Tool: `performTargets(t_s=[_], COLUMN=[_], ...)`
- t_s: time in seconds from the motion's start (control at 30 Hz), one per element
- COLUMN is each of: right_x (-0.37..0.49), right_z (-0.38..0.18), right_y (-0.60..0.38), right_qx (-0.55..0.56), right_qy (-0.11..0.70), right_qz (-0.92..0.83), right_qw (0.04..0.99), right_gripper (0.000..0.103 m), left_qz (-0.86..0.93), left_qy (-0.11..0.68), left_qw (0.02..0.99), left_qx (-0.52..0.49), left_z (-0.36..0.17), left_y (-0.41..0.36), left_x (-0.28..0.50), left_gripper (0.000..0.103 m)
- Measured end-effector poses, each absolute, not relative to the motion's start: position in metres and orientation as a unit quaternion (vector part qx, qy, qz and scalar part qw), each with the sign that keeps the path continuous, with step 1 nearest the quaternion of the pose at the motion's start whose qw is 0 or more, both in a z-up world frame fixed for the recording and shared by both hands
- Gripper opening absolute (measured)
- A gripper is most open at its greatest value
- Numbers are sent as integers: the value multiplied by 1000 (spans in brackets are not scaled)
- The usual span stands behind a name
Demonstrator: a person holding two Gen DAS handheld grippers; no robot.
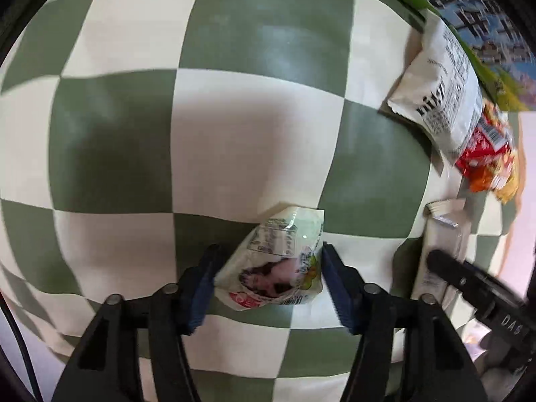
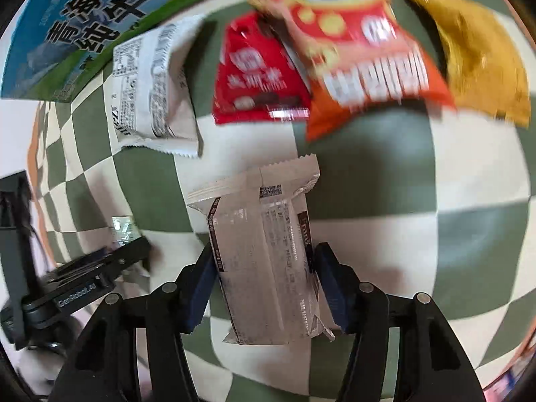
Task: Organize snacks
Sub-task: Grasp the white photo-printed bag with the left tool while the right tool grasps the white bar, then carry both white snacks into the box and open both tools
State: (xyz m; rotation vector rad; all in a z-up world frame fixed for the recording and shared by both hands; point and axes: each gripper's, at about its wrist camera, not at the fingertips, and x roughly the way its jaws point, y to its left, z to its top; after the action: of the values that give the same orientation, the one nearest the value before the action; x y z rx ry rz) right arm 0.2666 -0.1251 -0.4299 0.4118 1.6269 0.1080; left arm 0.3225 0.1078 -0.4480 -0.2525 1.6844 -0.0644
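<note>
- Your left gripper [image 1: 269,281] has a small pale snack pouch [image 1: 278,261] between its fingers [image 1: 335,284]; the blue pads sit against both sides of the pouch, closed in on it, over the green-and-white checked tabletop [image 1: 234,134].
- Your right gripper [image 2: 263,284] has a long silvery white wrapped bar [image 2: 264,251] between its fingers [image 2: 330,288], the pads pressed to its two long edges, so it is clamped on the bar; the far crimped end of the bar points away from you.
- Taking that bar as your landmark: in the left wrist view it lies to the right of the pouch, well apart from it, with the black tip of your right gripper over its near end.
- Beyond the bar and to its left lies a white packet with black print [image 2: 154,90], flat on the tabletop.
- Straight beyond the bar is a red packet [image 2: 254,77], and to the right of that an orange-and-red bag [image 2: 361,57] that overlaps the red packet's edge; both are blurred.
- Further right of the bar's far end, a yellow-gold bag [image 2: 482,57] lies partly under the orange-and-red bag.
- Far beyond the bar to the left, past the white packet, stands a blue-and-green milk carton box [image 2: 67,33] with large dark characters.
- In the right wrist view, your left gripper shows low to the left of the bar, a bit of its pouch visible.
</note>
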Motion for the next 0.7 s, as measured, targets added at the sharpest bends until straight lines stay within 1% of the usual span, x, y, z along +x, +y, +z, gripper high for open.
performTargets(t_s=[0.03, 0.07, 0.1, 0.17, 0.2, 0.23, 0.27, 0.3, 0.33, 0.37, 0.4, 0.57, 0.7], right_x=[264, 263, 263, 267, 270, 273, 271, 270, 267, 266, 263, 250, 253], right_z=[-432, -434, -434, -434, -433, -432, -433, -433, -433, -432, -431, -419, -396], right_y=[-127, -128, -126, -120, -114, -108, -103, -99, -96, -92, -89, -91, -102], right_qx=[187, 186, 181, 163, 147, 132, 115, 103, 90, 77, 65, 81, 111], right_qy=[722, 725, 727, 732, 734, 735, 735, 733, 729, 727, 723, 712, 701], right_qz=[49, 52, 53, 57, 59, 59, 61, 61, 57, 49, 47, 47, 54], right_qw=[665, 661, 661, 659, 660, 662, 665, 670, 676, 681, 686, 696, 702], right_gripper=[67, 71, 72, 79, 80, 80, 80, 80, 77, 66, 63, 62, 62], left_qz=[-37, -43, -48, -59, -61, -60, -53, -42, -38, -35, -32, -27, -35], left_qy=[744, 747, 751, 759, 760, 759, 758, 755, 752, 748, 744, 738, 730], left_qw=[656, 652, 648, 643, 642, 644, 648, 653, 657, 662, 666, 674, 681], left_qx=[-120, -122, -115, -87, -76, -67, -57, -43, -34, -35, -35, -37, -52], left_z=[-450, -451, -452, -454, -455, -454, -448, -446, -445, -443, -442, -431, -412], left_y=[109, 109, 108, 96, 92, 88, 84, 79, 76, 75, 74, 66, 74], left_x=[323, 323, 324, 335, 338, 340, 353, 352, 350, 349, 347, 331, 318], left_gripper=[73, 73, 73, 73, 73, 71, 66, 58, 58, 58, 57, 57, 57])
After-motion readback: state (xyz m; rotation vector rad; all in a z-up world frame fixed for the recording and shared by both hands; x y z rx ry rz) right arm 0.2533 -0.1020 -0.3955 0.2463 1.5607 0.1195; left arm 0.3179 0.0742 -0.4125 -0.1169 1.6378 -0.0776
